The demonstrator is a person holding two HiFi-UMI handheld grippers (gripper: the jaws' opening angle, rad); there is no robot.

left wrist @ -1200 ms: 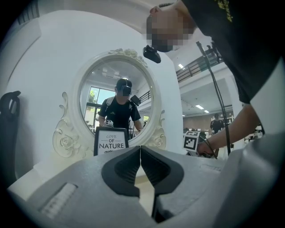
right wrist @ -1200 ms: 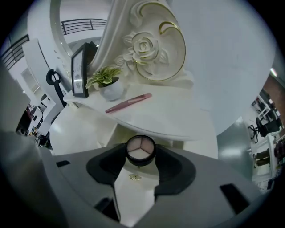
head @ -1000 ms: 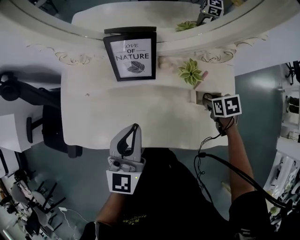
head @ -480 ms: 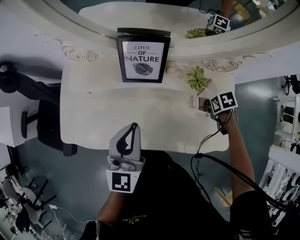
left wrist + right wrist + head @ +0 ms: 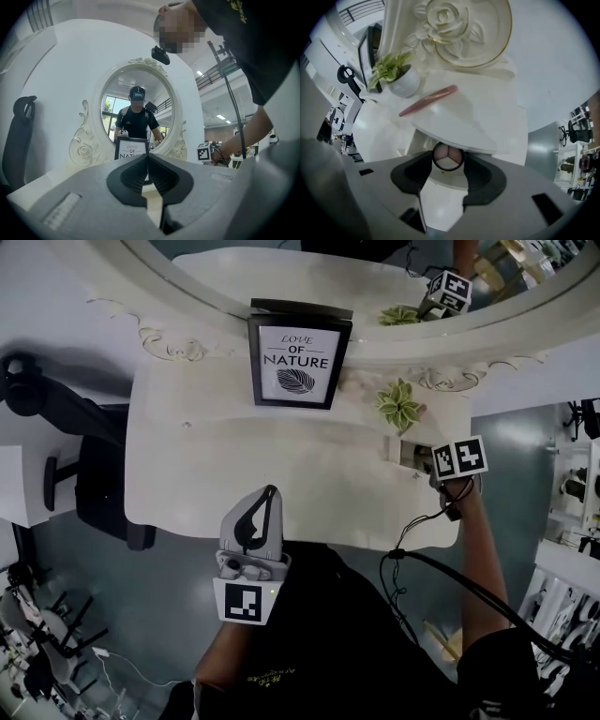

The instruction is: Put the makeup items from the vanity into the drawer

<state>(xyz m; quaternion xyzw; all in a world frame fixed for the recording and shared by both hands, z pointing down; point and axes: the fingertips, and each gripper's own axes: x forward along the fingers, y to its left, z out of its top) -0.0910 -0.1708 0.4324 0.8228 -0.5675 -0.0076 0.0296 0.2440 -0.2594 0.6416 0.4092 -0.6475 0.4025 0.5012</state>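
Note:
My right gripper (image 5: 448,158) points steeply down over the open drawer (image 5: 403,450) at the vanity's right side. It is shut on a small round compact (image 5: 448,156) with a black rim and three pale powder sections. In the head view only its marker cube and body show, and the right gripper (image 5: 424,459) hides the compact there. A pink tube (image 5: 427,101) lies on the vanity top (image 5: 281,465) beside a small potted plant (image 5: 398,404). My left gripper (image 5: 270,495) hovers level at the vanity's front edge, shut and empty, its tips meeting in the left gripper view (image 5: 148,156).
A framed "LOVE OF NATURE" print (image 5: 298,362) leans against the oval mirror (image 5: 137,105) at the back. A black chair (image 5: 89,470) stands left of the vanity. A cable (image 5: 441,563) runs from the right gripper along the person's arm.
The head view has shifted, so the vanity sits a little further right and lower in the picture. The right gripper stays over the open drawer with the compact; the left stays shut at the front edge.

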